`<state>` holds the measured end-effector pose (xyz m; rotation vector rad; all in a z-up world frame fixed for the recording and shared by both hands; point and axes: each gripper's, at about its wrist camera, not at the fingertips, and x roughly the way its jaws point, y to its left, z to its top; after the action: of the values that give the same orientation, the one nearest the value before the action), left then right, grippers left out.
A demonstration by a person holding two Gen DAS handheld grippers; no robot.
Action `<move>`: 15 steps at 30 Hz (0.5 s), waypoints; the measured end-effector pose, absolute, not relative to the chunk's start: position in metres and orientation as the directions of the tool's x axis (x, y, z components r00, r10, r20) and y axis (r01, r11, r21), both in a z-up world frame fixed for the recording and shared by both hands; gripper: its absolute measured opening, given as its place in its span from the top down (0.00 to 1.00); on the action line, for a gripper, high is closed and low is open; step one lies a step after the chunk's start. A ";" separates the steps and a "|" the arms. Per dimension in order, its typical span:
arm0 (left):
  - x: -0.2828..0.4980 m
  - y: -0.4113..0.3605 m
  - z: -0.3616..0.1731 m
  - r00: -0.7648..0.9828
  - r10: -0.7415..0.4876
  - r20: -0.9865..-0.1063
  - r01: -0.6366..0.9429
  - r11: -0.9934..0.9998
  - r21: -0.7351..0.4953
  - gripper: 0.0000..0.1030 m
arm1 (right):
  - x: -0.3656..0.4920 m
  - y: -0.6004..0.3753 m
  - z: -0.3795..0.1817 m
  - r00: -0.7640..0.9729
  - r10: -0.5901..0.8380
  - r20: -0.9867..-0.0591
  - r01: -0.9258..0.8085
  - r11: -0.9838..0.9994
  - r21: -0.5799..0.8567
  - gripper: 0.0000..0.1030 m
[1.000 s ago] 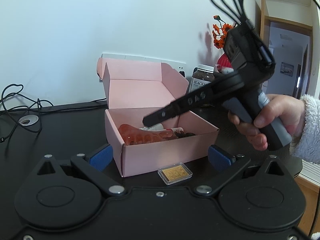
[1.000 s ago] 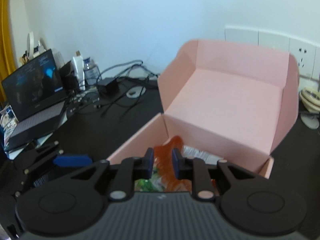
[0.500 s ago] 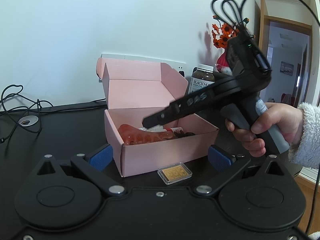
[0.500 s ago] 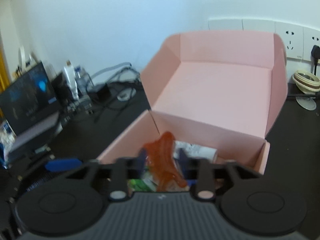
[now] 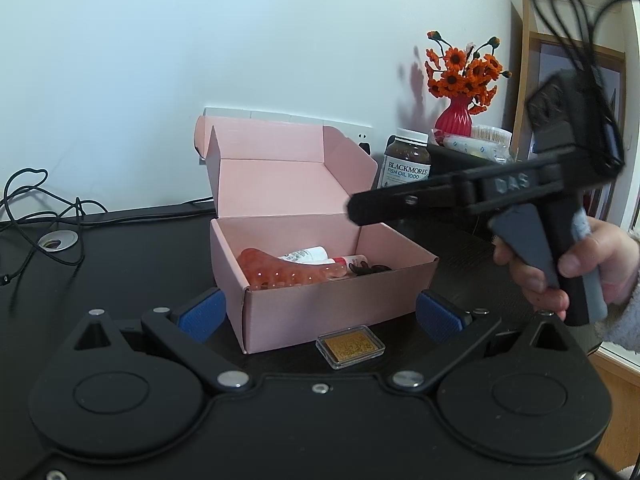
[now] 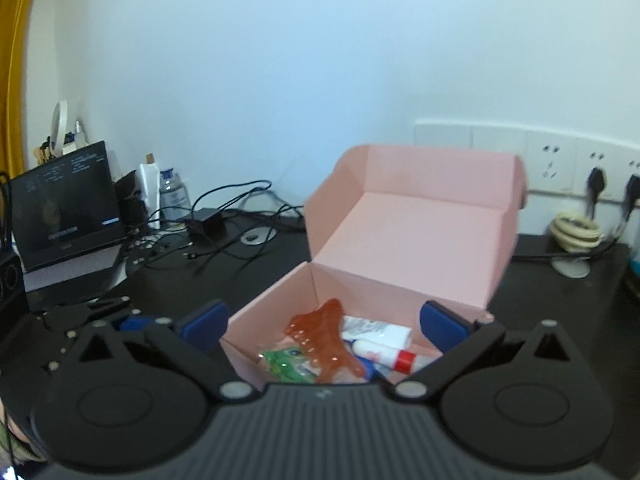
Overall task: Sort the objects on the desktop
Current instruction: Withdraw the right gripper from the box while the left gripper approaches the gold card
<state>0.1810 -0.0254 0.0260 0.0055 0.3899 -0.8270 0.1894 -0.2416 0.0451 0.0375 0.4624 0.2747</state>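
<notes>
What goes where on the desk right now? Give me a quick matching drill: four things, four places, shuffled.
Things:
1. orange comb
2. small clear case
3. fish oil bottle
4. red vase

Places:
A. behind the bottle, by the wall
B. lying inside the pink box
C. on the desk just in front of the box
D. standing right of the box's raised lid

Pairs: 1-B, 2-C, 3-D, 4-A
</notes>
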 end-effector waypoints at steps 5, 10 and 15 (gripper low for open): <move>0.181 -0.026 0.026 0.609 -0.716 -0.341 0.719 0.680 -0.143 0.00 | 0.163 -0.250 0.038 0.888 0.251 -0.386 -0.233 0.968 0.095 0.01; 0.180 -0.026 0.026 0.617 -0.711 -0.338 0.716 0.685 -0.133 0.00 | 0.140 -0.262 0.029 0.903 0.231 -0.361 -0.200 0.972 0.122 0.01; 0.180 -0.026 0.026 0.625 -0.703 -0.339 0.709 0.693 -0.133 0.00 | 0.127 -0.276 0.024 0.926 0.180 -0.331 -0.145 0.981 0.129 0.01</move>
<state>0.1795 -0.0264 0.0261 0.0141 0.3825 -0.8101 0.1268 -0.2758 0.0243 0.1031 0.3485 0.1671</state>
